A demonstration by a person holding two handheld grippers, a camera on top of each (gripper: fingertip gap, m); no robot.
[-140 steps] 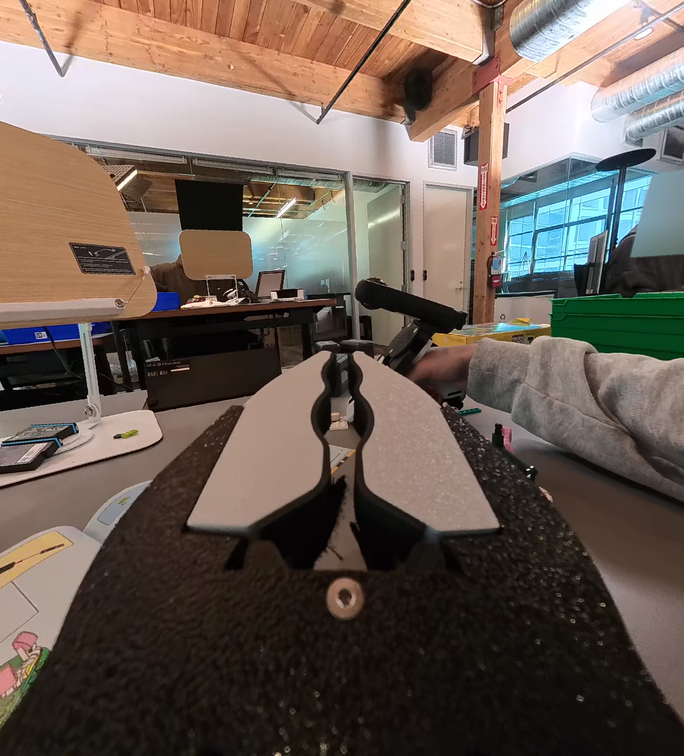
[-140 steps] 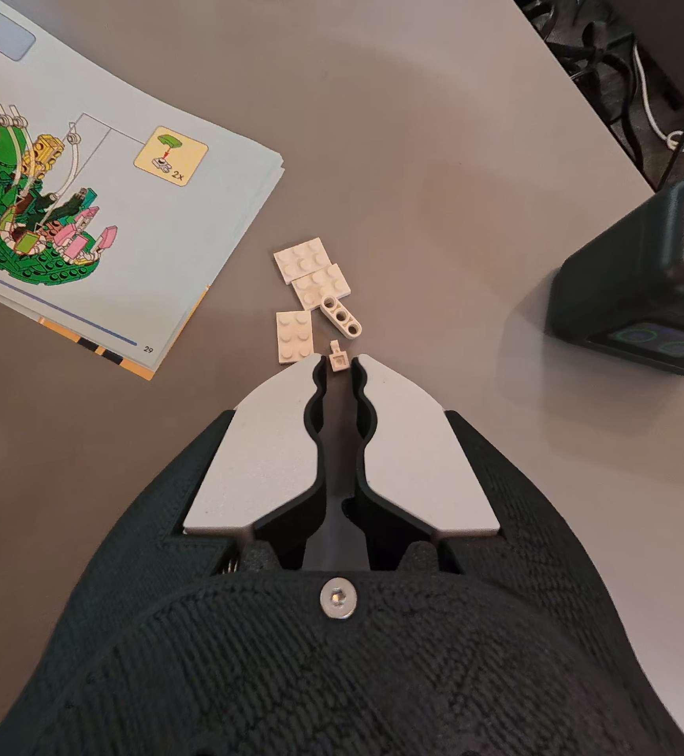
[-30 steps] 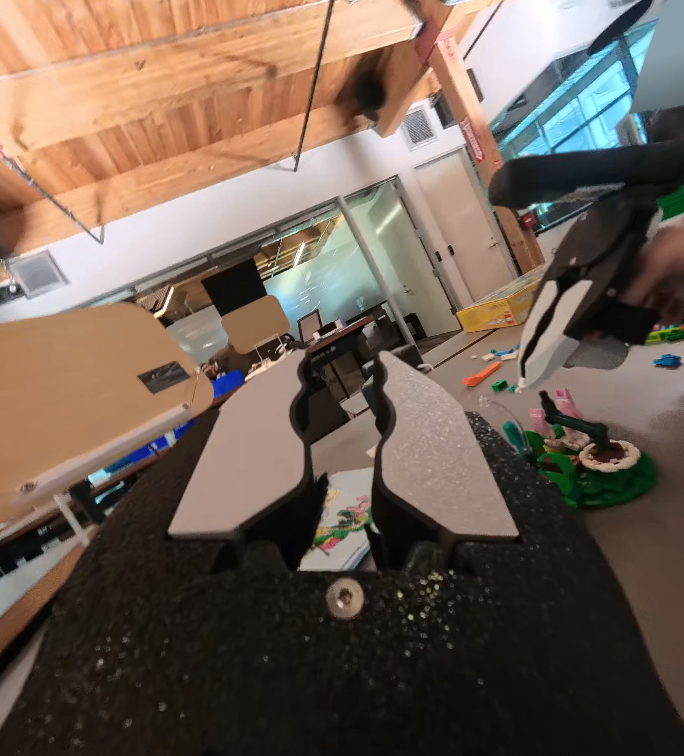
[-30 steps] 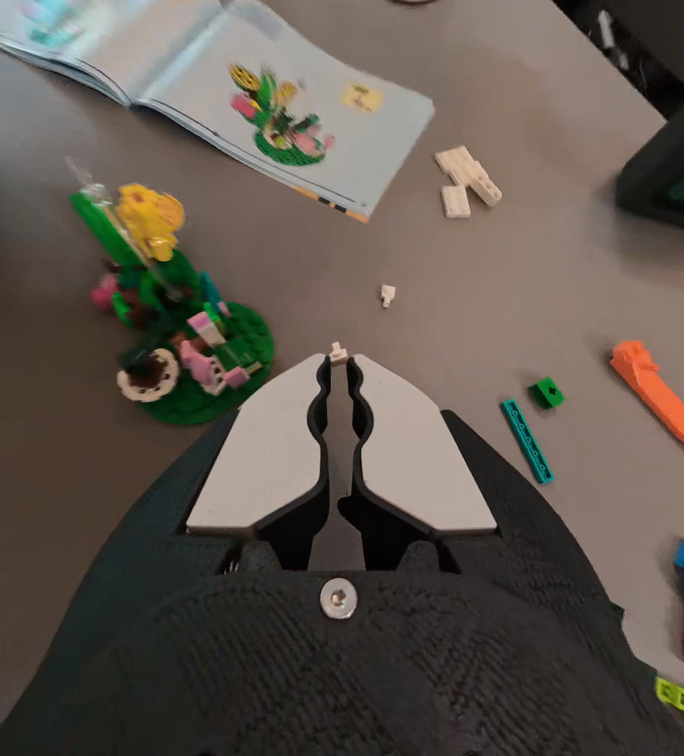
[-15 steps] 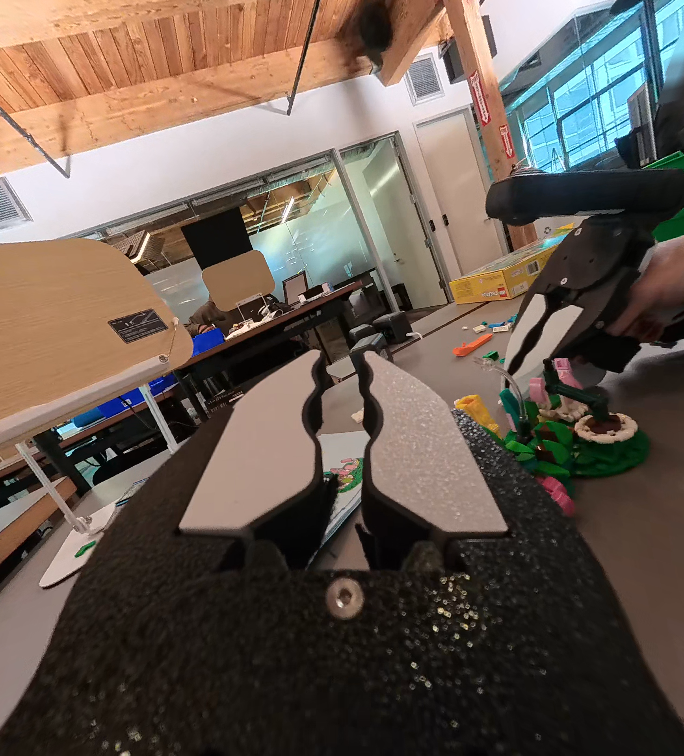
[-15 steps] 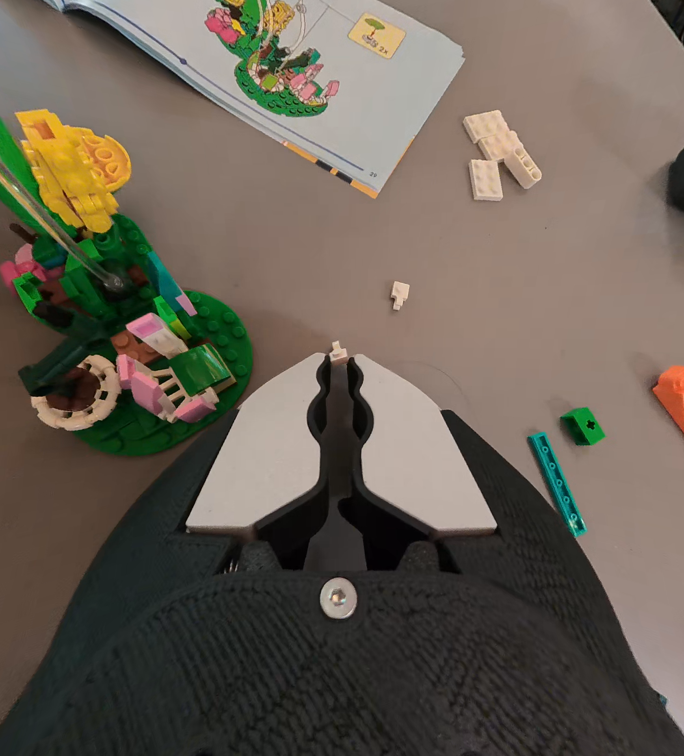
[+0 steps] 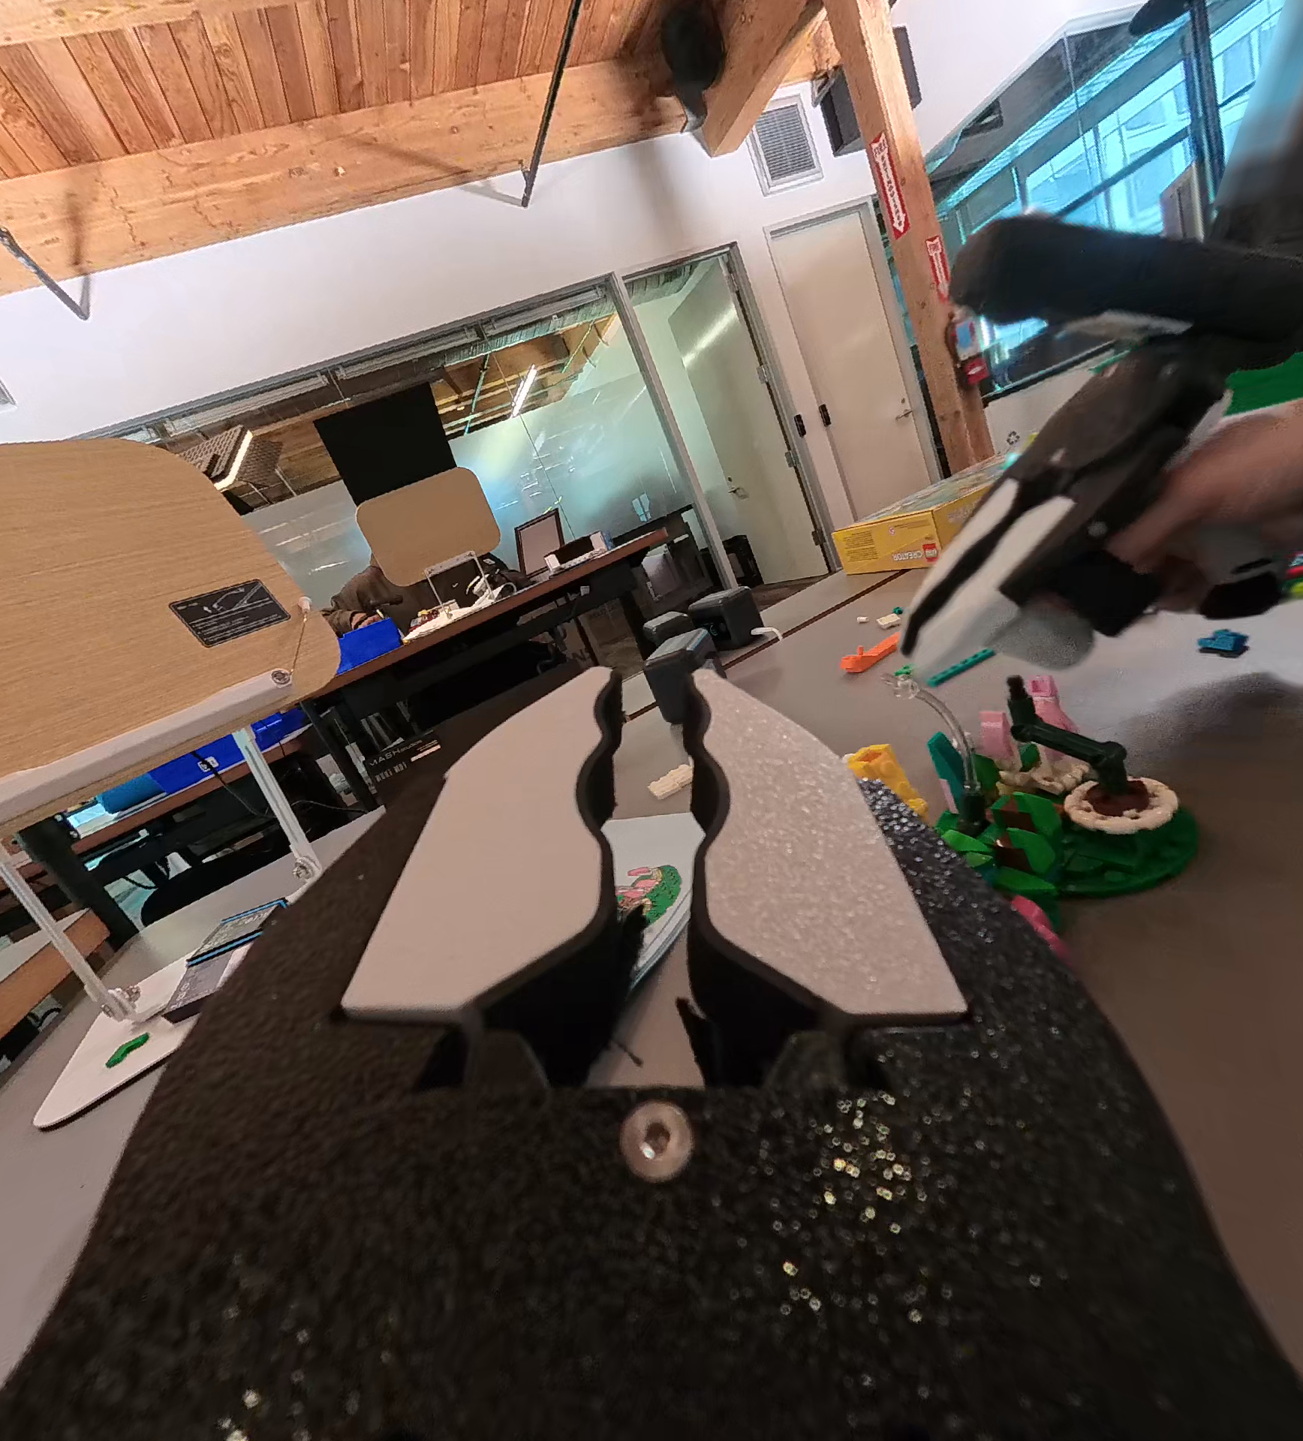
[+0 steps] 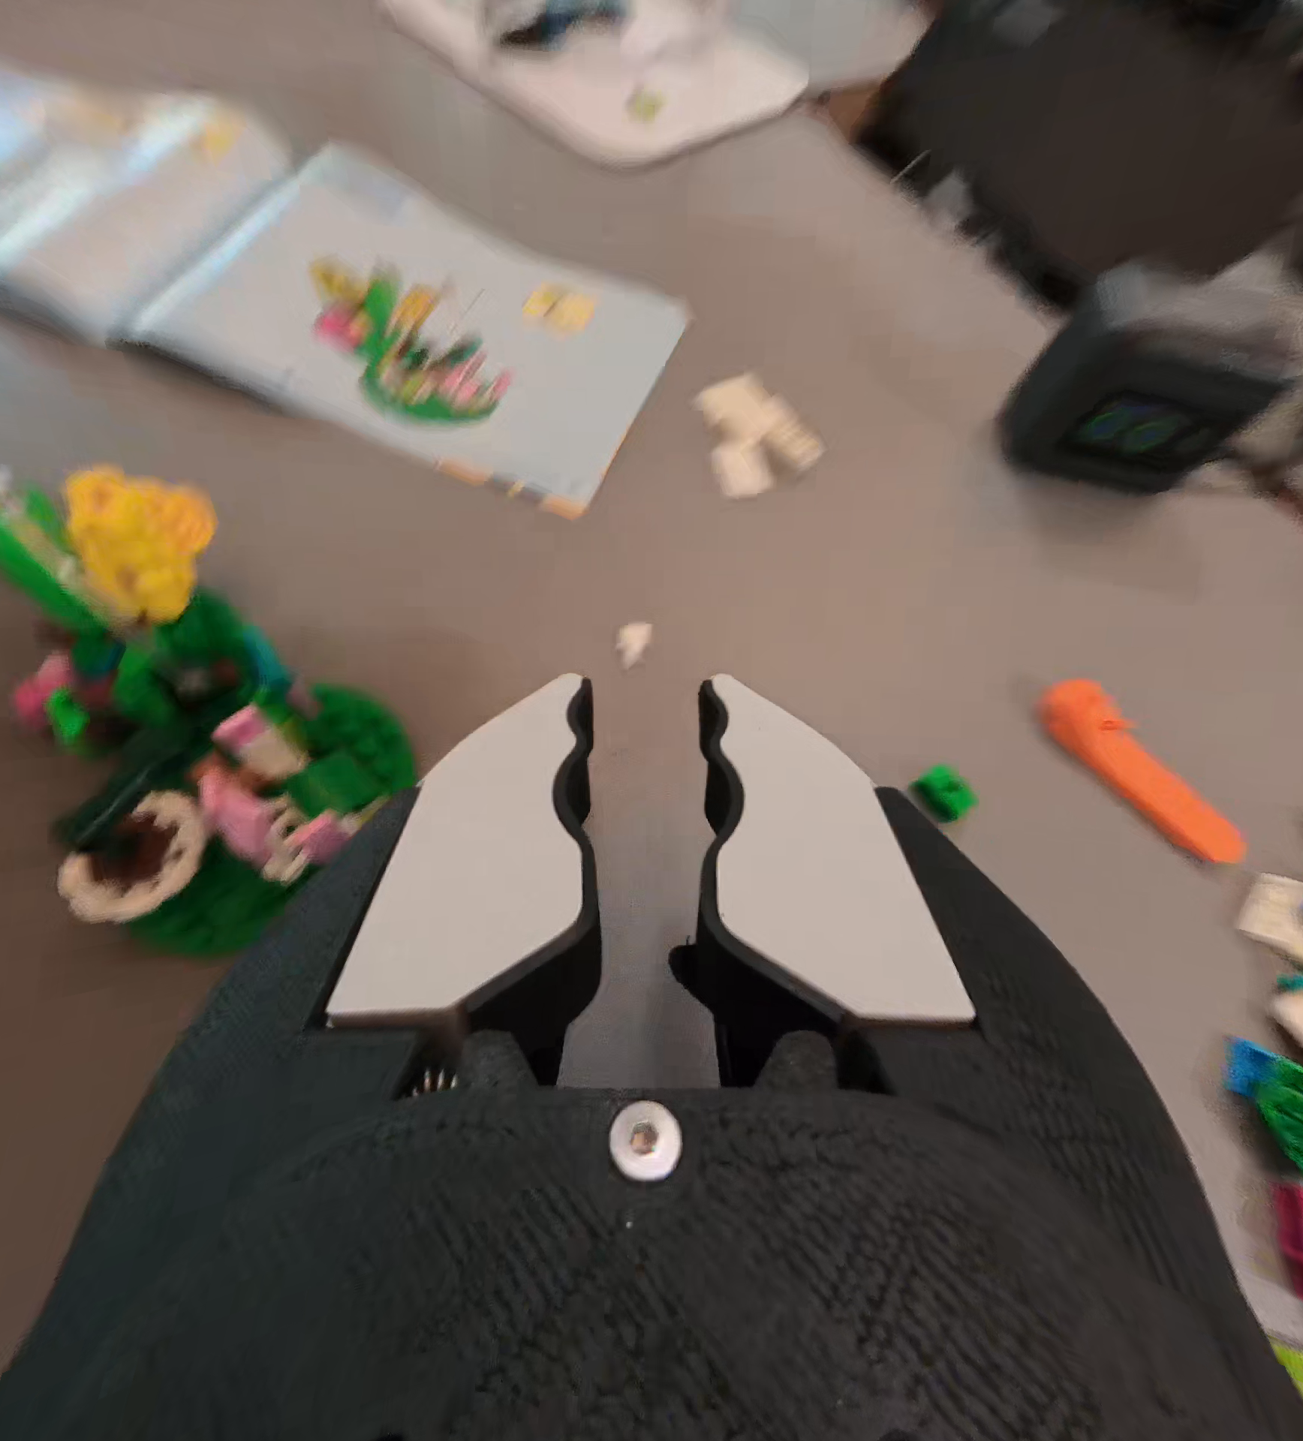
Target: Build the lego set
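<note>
In the left wrist view, the left gripper [image 7: 656,690] fills the centre, fingers slightly apart and empty; the green lego model [image 7: 1054,826] stands at right centre on the grey table [image 7: 1218,975]. In the right wrist view, the right gripper [image 8: 644,686] is parted and empty, the model [image 8: 188,748] at left, a small white piece [image 8: 633,643] just above its tips.

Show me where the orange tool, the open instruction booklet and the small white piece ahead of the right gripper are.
orange tool [image 8: 1136,772]: right wrist view, middle of its body.
instruction booklet [image 8: 555,390]: right wrist view, right page.
small white piece [image 8: 633,643]: right wrist view, its centre.
</note>
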